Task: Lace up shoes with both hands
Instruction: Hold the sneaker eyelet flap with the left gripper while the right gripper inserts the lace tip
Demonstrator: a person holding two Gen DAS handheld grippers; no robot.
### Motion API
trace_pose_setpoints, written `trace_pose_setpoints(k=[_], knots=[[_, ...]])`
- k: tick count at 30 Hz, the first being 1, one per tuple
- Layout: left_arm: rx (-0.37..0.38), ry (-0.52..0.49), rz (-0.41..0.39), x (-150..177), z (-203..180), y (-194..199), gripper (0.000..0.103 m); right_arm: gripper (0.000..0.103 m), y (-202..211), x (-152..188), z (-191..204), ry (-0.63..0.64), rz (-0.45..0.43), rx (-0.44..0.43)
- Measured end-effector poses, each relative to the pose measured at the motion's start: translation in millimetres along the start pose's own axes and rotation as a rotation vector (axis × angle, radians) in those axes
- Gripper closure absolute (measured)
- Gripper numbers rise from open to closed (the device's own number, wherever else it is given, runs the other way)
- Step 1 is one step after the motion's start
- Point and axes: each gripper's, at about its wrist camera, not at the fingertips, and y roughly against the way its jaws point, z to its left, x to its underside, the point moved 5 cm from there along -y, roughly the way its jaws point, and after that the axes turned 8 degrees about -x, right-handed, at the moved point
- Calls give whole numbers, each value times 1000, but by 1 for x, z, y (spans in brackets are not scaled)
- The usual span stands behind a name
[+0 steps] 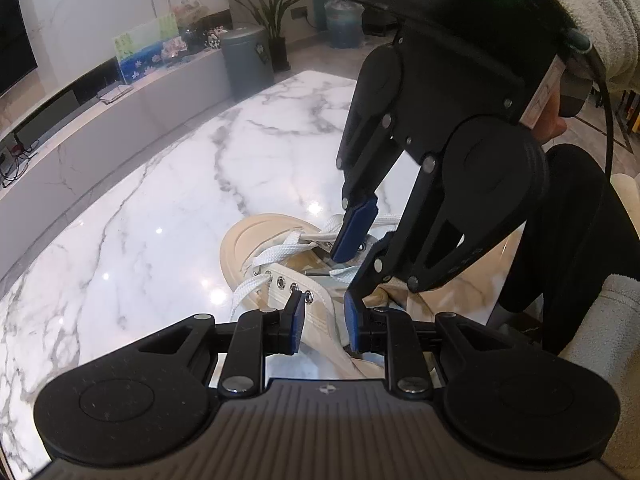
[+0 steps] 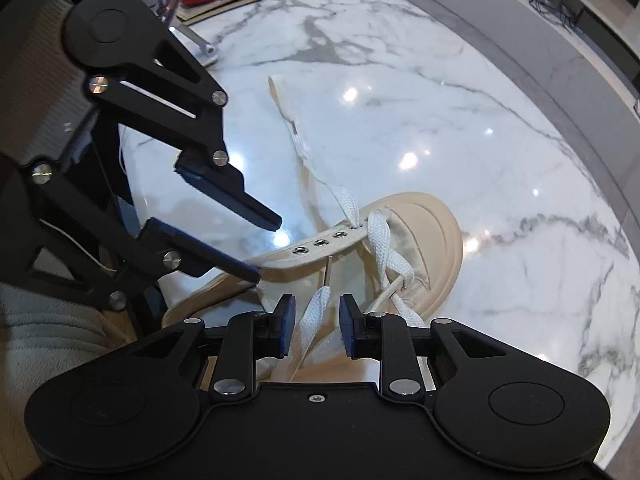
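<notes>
The left wrist view shows the left tool (image 1: 322,320) parted astride the cream shoe's (image 1: 320,308) eyelet flap on the glossy marble tabletop (image 1: 160,208), while the right wrist view shows the right tool (image 2: 314,326) open around the limp, light white lace (image 2: 316,312), best pinched near its stiff tip.
</notes>
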Motion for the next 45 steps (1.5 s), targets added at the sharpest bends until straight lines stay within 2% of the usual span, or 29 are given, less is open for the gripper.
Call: trace_pose_setpoints(k=[3,4,5,7,14,22,37,45], knots=[[6,-2,6,0,0,-3,83,81,-8,-1,-4,-1,12,-4],[6,-1,7,-1,0,-4,83,85,-12,-1,-5,0,16,-4],[6,-1,8,-1,0,-6,83,95,-13,-2,-6,1,17,-2],[6,-2,9,-3,0,-7,83,100,-15,-3,-8,5,18,7],[12,11,14,-2,5,-10,83,100,-8,-7,-15,26,-3,42],[39,80,31,3,16,-7,83,101,-1,-18,-27,90,5,102],[57,137,29,7,27,-3,83,101,-8,-18,-33,21,-2,5],[54,168,32,10,34,-3,81,101,-12,-16,-31,14,8,-6]])
